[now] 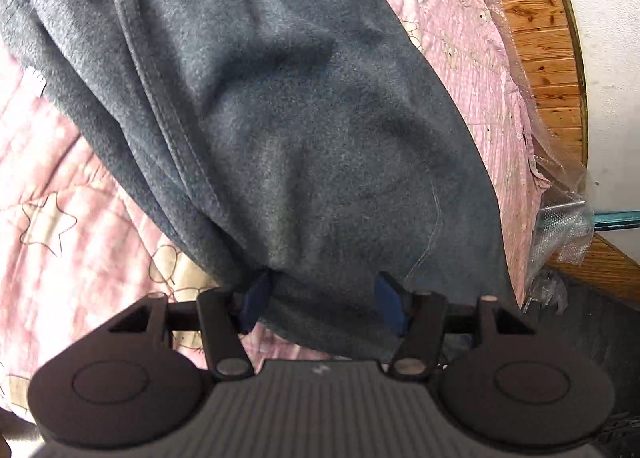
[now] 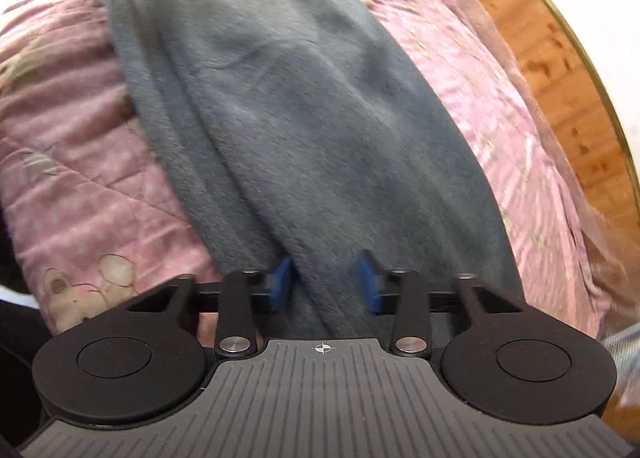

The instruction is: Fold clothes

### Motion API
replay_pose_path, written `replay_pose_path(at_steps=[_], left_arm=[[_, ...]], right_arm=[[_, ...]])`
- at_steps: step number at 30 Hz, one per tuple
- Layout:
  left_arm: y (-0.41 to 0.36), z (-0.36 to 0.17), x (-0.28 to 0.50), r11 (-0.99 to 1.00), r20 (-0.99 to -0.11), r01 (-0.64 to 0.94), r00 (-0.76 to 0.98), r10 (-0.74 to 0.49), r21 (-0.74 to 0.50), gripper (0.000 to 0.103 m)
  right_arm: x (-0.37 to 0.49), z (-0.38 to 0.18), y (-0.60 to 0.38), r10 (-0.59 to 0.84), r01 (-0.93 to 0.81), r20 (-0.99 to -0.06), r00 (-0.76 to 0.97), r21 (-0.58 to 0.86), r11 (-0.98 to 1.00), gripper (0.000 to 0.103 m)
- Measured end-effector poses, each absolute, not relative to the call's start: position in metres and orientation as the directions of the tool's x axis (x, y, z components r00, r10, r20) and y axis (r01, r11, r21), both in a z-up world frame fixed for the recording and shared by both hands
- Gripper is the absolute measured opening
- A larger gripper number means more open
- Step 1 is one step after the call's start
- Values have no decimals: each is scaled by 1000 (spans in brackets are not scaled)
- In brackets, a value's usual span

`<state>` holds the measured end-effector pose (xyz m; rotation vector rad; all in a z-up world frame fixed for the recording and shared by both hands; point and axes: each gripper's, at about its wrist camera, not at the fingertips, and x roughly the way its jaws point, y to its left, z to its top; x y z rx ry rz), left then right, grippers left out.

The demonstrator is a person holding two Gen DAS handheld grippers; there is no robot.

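On the pink quilt, the grey fleece garment is laid lengthwise. Fabric is bunched between the pads of the left gripper and right gripper. Judged step: both ends taken up; a synchronised lift-and-fold is called for.

Grey fleece garment between right gripper
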<state>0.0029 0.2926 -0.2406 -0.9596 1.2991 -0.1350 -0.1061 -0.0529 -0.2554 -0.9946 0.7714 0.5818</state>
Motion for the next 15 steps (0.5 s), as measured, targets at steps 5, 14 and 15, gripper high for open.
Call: replay_pose_path(at_steps=[5, 14, 15], left_arm=[[291, -242, 6, 570, -740, -473, 405, -537, -672, 58], [280, -205, -39, 608, -800, -528, 472, -369, -592, 6], [279, -203, -44, 611, -808, -539, 471, -353, -581, 5]], right_arm=[[-90, -255, -63, 77, -721, -789, 610, -512, 466, 28], [-95, -226, -83, 252, -838, -839, 482, -356, 414, 0], [-100, -226, -84, 263, -855, -846, 464, -351, 381, 0]])
